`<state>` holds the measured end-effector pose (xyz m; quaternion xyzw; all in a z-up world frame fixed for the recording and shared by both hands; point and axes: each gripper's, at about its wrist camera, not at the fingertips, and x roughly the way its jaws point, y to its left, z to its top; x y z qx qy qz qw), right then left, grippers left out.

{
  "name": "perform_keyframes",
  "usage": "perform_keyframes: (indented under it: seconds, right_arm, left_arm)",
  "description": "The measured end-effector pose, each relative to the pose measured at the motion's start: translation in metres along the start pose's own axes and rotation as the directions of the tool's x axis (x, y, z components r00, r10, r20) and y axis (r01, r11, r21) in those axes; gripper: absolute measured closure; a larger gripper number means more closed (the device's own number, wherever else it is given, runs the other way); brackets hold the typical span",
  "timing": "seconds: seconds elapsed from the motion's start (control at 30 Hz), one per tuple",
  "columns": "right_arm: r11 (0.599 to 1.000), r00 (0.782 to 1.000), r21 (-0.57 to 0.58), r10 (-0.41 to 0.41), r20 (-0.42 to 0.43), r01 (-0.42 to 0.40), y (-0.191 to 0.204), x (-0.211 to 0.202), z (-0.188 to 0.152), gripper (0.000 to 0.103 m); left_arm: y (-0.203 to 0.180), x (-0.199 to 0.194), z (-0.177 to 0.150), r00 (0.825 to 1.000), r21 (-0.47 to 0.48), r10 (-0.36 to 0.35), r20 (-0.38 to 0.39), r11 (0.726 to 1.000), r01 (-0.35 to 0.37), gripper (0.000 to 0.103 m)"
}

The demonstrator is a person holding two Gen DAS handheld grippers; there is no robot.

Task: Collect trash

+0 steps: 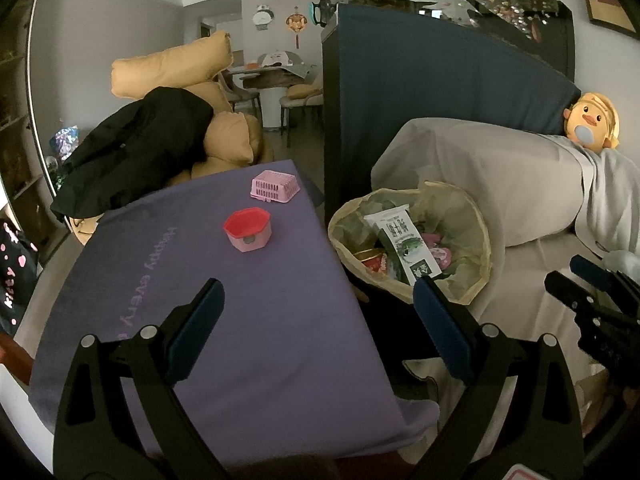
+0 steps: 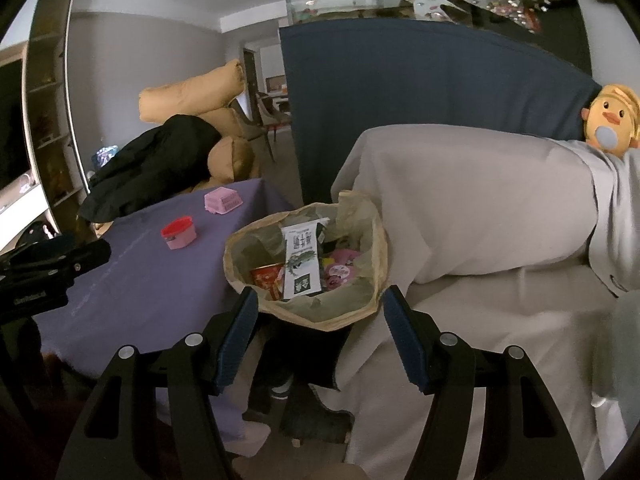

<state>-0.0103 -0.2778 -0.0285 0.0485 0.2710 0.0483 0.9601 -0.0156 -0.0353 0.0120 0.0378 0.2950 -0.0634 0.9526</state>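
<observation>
At the bottom of each wrist view, the left hand-held gripper (image 1: 318, 300) and right hand-held gripper (image 2: 318, 308) stand wide apart, holding and touching nothing. The lined trash bin (image 2: 240, 280), centre frame between desk (image 1: 260, 340) and sofa (image 2: 460, 208), holds a milk carton (image 2: 302, 260) and wrappers.

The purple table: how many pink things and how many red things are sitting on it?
Pink: 2, the pink basket and the pink box.
Red: 1, the red lid on that box.
Total: 3, all on the purple table.
</observation>
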Motion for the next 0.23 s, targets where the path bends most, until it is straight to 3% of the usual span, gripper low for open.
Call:
perform_keyframes:
  seconds: [0.1,0.17,0.2,0.23]
  right_arm:
    - [0.996,0.998,0.062,-0.059,-0.006,0.059,-0.036,0.009,0.004,0.041]
    - [0.971,0.982,0.151,-0.181,-0.049,0.186,-0.090,0.027,0.005,0.041]
    - [0.945,0.961,0.174,-0.265,-0.082,0.276,-0.116,0.037,0.003,0.041]
    - [0.905,0.921,0.177,-0.366,-0.135,0.386,-0.150,0.053,0.000,0.041]
  left_arm:
    - [0.009,0.013,0.003,0.999,-0.028,0.000,-0.039,1.000,-0.001,0.012]
    - [0.027,0.027,0.009,0.998,-0.069,-0.015,-0.065,0.998,0.011,0.012]
    - [0.042,0.039,0.014,0.996,-0.081,-0.042,-0.079,0.996,0.035,0.012]
    - [0.058,0.053,0.018,0.993,-0.083,-0.067,-0.102,0.995,0.058,0.012]
